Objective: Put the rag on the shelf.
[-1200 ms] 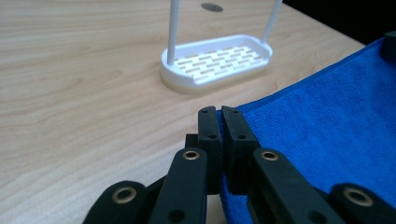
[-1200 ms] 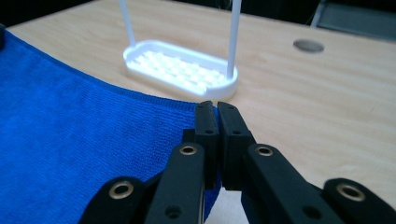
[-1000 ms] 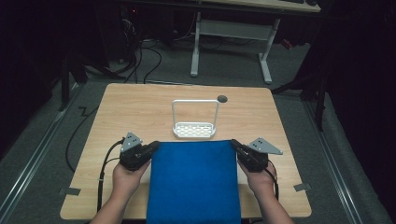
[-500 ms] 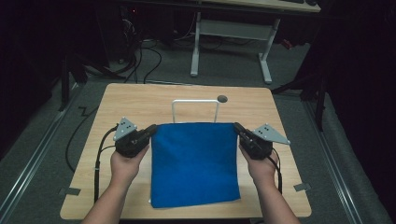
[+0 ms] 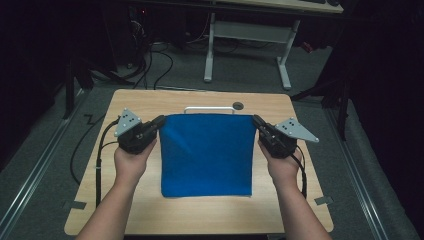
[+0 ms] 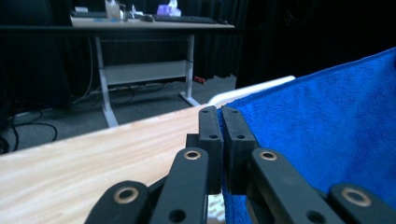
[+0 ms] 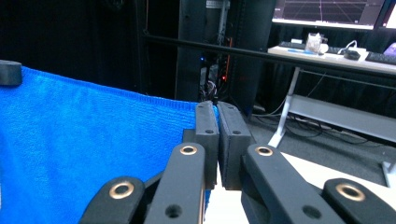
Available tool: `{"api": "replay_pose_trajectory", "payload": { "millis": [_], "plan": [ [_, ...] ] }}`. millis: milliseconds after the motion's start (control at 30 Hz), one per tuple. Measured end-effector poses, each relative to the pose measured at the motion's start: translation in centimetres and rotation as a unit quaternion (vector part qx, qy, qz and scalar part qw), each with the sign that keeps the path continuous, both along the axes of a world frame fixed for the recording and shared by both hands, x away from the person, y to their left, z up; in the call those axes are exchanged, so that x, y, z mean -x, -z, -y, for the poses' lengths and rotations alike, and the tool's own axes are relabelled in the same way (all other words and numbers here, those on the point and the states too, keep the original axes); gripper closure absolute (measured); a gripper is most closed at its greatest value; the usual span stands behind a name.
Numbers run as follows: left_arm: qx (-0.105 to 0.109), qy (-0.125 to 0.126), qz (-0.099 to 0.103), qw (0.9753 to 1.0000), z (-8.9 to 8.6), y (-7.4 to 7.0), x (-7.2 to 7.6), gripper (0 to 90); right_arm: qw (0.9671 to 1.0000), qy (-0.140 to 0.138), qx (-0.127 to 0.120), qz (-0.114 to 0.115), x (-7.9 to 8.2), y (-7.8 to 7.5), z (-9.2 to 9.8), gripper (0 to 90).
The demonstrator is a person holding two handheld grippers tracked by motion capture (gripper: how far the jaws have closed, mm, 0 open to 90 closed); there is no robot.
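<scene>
A blue cloth (image 5: 207, 152) hangs stretched between my two grippers, its lower edge trailing toward the table's near side. My left gripper (image 5: 161, 121) is shut on its top left corner, my right gripper (image 5: 256, 121) on its top right corner. In the left gripper view the jaws (image 6: 221, 112) pinch the cloth's (image 6: 327, 126) edge. In the right gripper view the jaws (image 7: 216, 108) clamp the cloth (image 7: 93, 140) as well. Behind the top edge a white basket's handle (image 5: 209, 108) pokes up; the rest of the basket is hidden by the cloth.
The wooden table (image 5: 150, 102) has a round cable hole (image 5: 238, 105) near its far edge. Black cables (image 5: 100, 150) trail from the left gripper over the table's left side. A white-legged desk (image 5: 245, 45) stands on the floor beyond.
Both grippers have carried the cloth away from the person and spread it wider. Its top edge now reaches the basket's handle, and the basket body is covered.
</scene>
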State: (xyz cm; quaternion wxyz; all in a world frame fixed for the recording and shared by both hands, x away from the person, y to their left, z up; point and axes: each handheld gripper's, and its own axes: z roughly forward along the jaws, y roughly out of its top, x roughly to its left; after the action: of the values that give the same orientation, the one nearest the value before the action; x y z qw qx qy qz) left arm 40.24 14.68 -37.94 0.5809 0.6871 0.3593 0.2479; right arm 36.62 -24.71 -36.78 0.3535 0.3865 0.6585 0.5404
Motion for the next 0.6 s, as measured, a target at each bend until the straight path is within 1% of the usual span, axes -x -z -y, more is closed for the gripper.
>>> {"api": "replay_pose_trajectory", "payload": {
  "millis": [33,100,167,367,467,533,600],
  "plan": [
    [0.001,0.000,0.003,1.0000,0.0,-0.3,-0.1,87.9,1.0000,0.000,0.001,0.003,-0.1,-0.3,0.0,88.8],
    [-0.001,-0.003,0.004,1.0000,0.0,-0.8,-0.3,88.0,1.0000,0.000,-0.001,0.006,-0.2,-0.7,0.0,88.8],
    [-0.003,-0.004,0.008,1.0000,0.1,-1.2,-0.6,88.0,1.0000,-0.003,0.001,0.003,-0.5,-1.2,0.0,88.8],
    [-0.007,-0.005,0.020,0.9998,0.2,-2.8,-1.6,88.0,0.9999,0.004,-0.003,0.011,-1.1,-2.3,0.1,88.8],
    [-0.009,-0.011,0.020,0.9997,0.3,-3.6,-2.3,88.1,0.9998,0.006,-0.006,0.017,-1.4,-2.9,0.1,88.8],
    [-0.012,-0.013,0.026,0.9995,0.3,-4.1,-2.7,88.1,0.9998,0.006,-0.009,0.019,-1.6,-3.4,0.1,88.8],
    [-0.009,-0.009,0.033,0.9994,0.3,-4.5,-3.0,88.1,0.9997,0.006,-0.011,0.022,-1.9,-4.0,0.2,88.9]
  ]
}}
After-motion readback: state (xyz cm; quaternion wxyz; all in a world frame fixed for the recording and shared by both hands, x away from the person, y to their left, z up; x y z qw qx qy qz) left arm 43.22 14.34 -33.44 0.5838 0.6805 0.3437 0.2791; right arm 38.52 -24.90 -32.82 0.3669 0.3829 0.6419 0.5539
